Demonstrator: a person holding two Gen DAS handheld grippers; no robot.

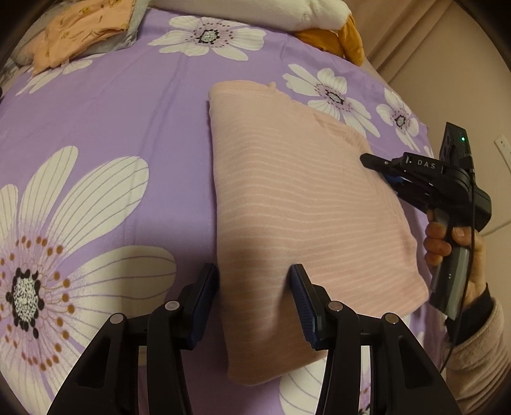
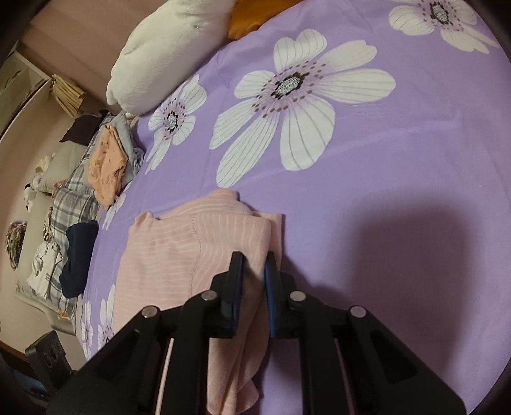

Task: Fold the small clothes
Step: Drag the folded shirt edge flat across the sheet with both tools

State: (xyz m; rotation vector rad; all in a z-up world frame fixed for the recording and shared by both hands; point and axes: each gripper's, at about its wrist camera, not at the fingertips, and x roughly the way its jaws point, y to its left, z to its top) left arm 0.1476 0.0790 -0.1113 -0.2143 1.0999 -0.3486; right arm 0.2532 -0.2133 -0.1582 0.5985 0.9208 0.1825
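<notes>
A pink striped garment point(image 1: 297, 210) lies folded into a long rectangle on the purple flowered bedsheet point(image 1: 127, 143). My left gripper point(image 1: 254, 284) is open, its fingers standing either side of the garment's near left edge. My right gripper point(image 2: 254, 271) is shut on a fold of the pink garment point(image 2: 179, 255) at its edge; cloth bunches between the pads and hangs below. The right gripper also shows in the left wrist view point(image 1: 370, 159), at the garment's right edge, held by a hand.
A folded orange garment point(image 1: 83, 28) on grey cloth lies at the far left of the bed. A white plush pillow point(image 2: 159, 54) and an orange item point(image 1: 338, 38) sit at the far edge. Plaid and dark clothes point(image 2: 76, 204) are piled beside the bed.
</notes>
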